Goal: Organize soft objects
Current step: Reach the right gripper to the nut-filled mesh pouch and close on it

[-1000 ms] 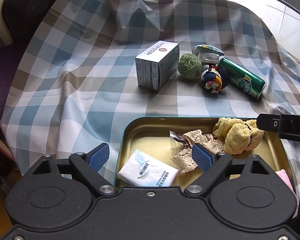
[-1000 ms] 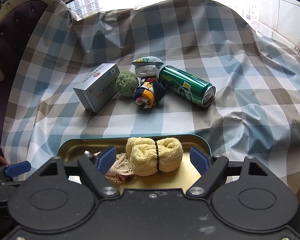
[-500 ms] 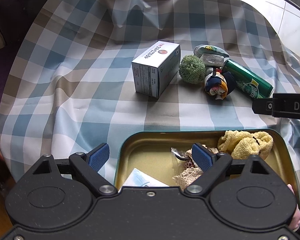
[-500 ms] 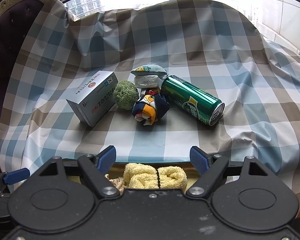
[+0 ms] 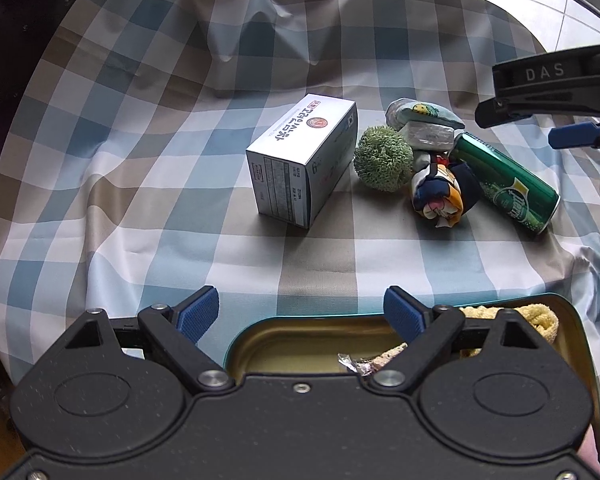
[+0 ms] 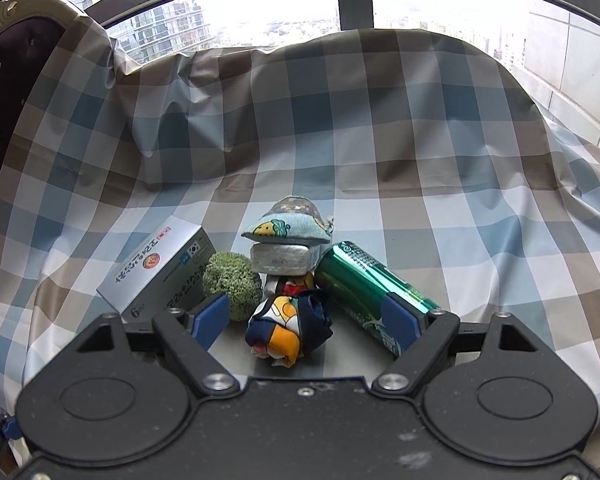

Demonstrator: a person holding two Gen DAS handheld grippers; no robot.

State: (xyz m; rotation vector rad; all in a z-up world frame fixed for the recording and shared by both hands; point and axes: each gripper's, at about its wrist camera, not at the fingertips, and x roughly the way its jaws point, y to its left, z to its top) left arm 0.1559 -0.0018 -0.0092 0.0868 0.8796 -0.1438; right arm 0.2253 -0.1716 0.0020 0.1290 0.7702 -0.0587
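Observation:
A gold tray [image 5: 300,340] holds a yellow towel roll [image 5: 536,316] and a lace piece [image 5: 388,354]. My left gripper [image 5: 300,314] hangs open over the tray's far rim, with nothing between its fingers. Further back lie a rolled colourful cloth [image 5: 444,192], a green fuzzy ball [image 5: 382,158] and a small cartoon pouch [image 5: 420,114]. My right gripper [image 6: 306,320] is low over this cluster and its jaws are opening. The colourful cloth [image 6: 288,328] lies between its fingers, untouched by the pads. The fuzzy ball [image 6: 232,280] sits by the left finger.
A white box [image 6: 160,268] lies left of the cluster and a green can [image 6: 364,284] on its side to the right. A silver wrapped block [image 6: 282,258] sits under the pouch [image 6: 288,226]. The checked cloth rises into a draped backrest behind.
The right gripper has moved forward from over the tray to the cluster, so the tray and towel have left its view. The left gripper has also moved forward, and the tissue pack is out of sight.

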